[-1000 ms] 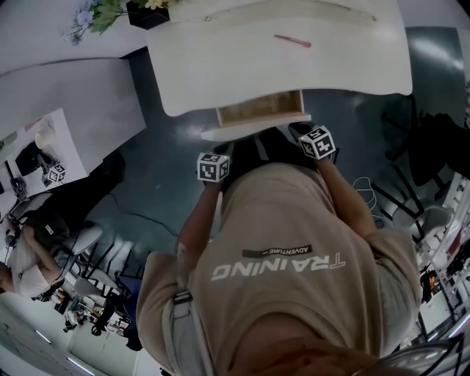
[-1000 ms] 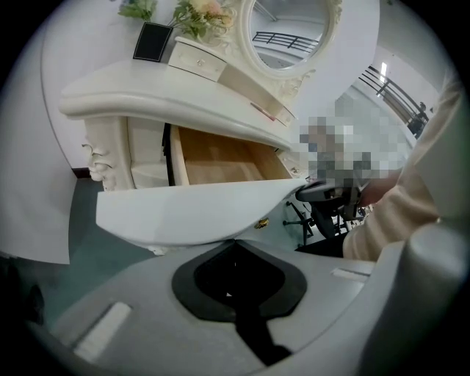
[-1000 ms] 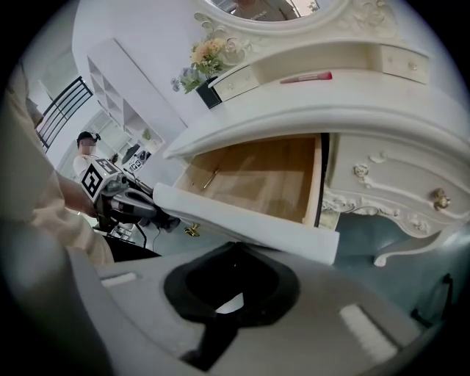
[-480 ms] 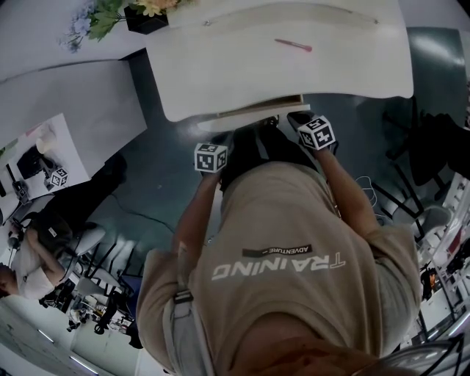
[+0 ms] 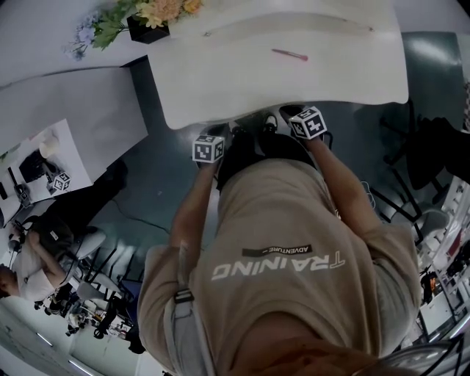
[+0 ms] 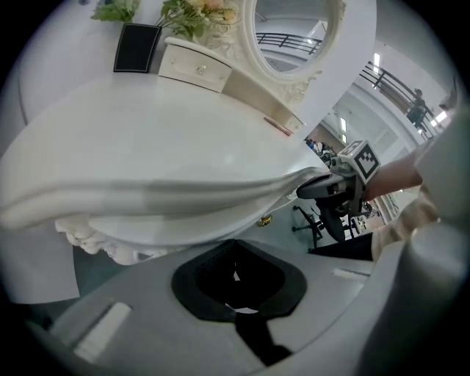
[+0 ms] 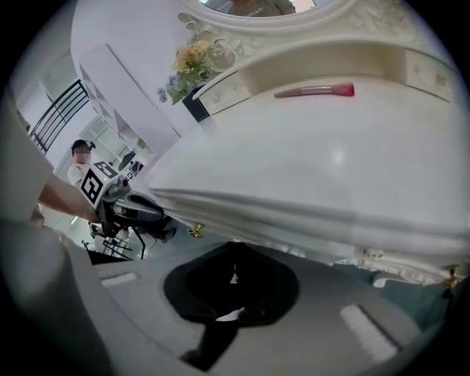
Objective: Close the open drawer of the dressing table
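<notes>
Head view first: the person stands right up at the white dressing table [image 5: 345,73], both arms reaching forward. The left gripper [image 5: 211,139] and the right gripper [image 5: 297,117] sit side by side at the table's near edge, noses tucked under the overhang of the top. A pink makeup brush [image 5: 290,54] lies far back on the tabletop, and flowers [image 5: 158,10] stand at the far left corner.

Over to the left gripper view: its jaws are pressed together with nothing between them, aimed at the table's front. The drawer [image 6: 183,228] is pushed in beneath the tabletop's lip, white front showing just above the jaws. A small brass knob [image 6: 263,219] glints to the right of them. Further right, the other gripper has its nose at that same edge. An oval mirror [image 6: 294,29] rises at the far side of the top.

Right gripper view now: jaws together here too, holding nothing, close under the lip. The knob sits to the left, and beyond it the left gripper's nose meets the table front. Whether either gripper actually touches the drawer front, I can't tell.
</notes>
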The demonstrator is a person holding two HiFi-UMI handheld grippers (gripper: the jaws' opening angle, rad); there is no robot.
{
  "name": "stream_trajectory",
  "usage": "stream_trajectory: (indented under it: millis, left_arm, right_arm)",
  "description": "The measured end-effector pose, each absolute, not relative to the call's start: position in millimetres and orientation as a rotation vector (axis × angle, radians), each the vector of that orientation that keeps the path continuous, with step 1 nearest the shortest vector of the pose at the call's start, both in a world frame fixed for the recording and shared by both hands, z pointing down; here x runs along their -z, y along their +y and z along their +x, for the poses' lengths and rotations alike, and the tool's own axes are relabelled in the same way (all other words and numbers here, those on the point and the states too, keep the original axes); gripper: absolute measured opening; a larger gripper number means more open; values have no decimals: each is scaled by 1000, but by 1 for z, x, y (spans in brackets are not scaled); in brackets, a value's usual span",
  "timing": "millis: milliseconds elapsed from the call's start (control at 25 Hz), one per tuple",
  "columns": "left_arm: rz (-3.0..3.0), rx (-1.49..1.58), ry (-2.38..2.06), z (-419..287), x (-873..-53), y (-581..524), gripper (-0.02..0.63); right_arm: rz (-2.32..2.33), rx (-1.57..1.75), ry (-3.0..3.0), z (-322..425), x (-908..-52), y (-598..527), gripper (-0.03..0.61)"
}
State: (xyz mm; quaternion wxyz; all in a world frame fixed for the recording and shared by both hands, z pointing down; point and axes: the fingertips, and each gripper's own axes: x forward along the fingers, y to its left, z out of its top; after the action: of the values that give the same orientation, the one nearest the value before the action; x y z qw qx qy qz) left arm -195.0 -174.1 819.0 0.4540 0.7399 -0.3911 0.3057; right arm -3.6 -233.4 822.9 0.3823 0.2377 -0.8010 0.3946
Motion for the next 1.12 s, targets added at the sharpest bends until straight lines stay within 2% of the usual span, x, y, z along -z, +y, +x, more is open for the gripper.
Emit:
stream_trajectory:
  millis: [600, 920, 1120]
  left_arm:
    - [1846, -661, -1001, -196, -802, -194, 6]
    - [1961, -613, -987, -214, -747, -171, 6]
    - [1985, -394, -1189, -249, -677, -180, 6]
  right_arm:
    - [590, -962, -2082, -6, -801, -212, 5]
    - [652, -877, -2276, -12, -725, -214, 5]
    - [725, -704, -2415, -29, -663, -239, 5]
